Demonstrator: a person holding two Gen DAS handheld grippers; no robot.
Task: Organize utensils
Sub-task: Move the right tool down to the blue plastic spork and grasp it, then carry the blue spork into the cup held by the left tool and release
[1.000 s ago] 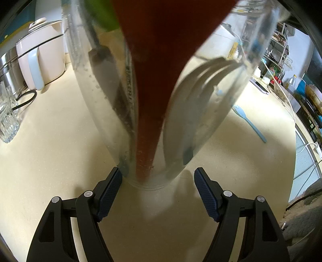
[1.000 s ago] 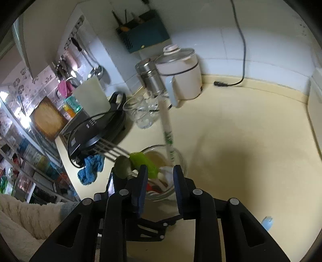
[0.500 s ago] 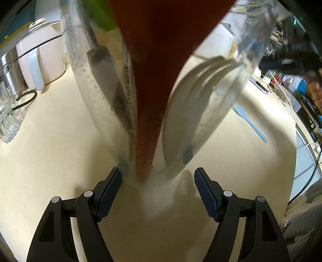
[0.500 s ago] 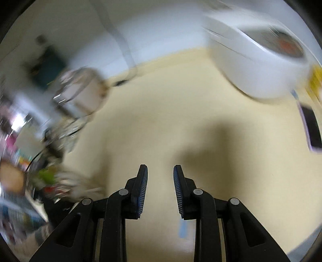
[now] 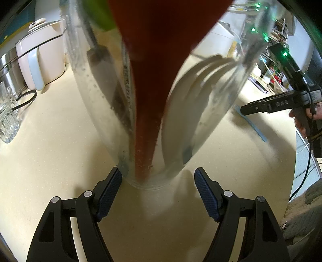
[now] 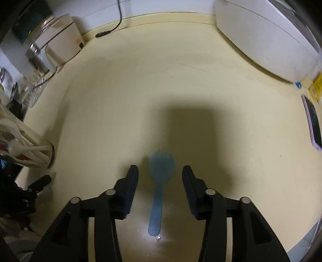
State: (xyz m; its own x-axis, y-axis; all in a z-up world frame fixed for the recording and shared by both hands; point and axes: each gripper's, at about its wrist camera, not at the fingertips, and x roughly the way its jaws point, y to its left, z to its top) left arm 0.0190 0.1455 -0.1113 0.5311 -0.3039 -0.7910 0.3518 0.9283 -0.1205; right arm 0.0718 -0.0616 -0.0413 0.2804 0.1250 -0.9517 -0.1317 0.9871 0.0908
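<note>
My left hand-held gripper (image 5: 158, 187) stands at the base of the clear glass jar (image 5: 140, 112) on the cream bench (image 5: 50, 151). Its left pad (image 5: 109, 191) sits at the jar wall; whether it touches I cannot tell. Its right pad (image 5: 206, 195) stands clear of the glass, so the jaws are apart and grip nothing. The jar holds a red utensil (image 5: 149, 100), white forks (image 5: 193, 96), a green item (image 5: 100, 18) near the rim, and a dark-handled piece (image 5: 104, 66). A strip of printed characters runs up one item inside the jar; it cannot be read.

My right hand-held gripper (image 6: 160, 173) points steeply down at the bench, and its jaws are opening. The blue plastic fork (image 6: 159, 177) lies flat on the bench between the fingers, tines away from me, touched by neither pad. In the left view, raised lettering on the side of that gripper reads roughly "DAS"; the fork's handle shows beneath it.

A white electric pot (image 5: 42, 60) stands toward the bench's far left corner, beside a ribbed drinking glass (image 5: 8, 121). A phone (image 6: 314, 125) lies near the bench's right edge, below a large white appliance (image 6: 267, 38).
</note>
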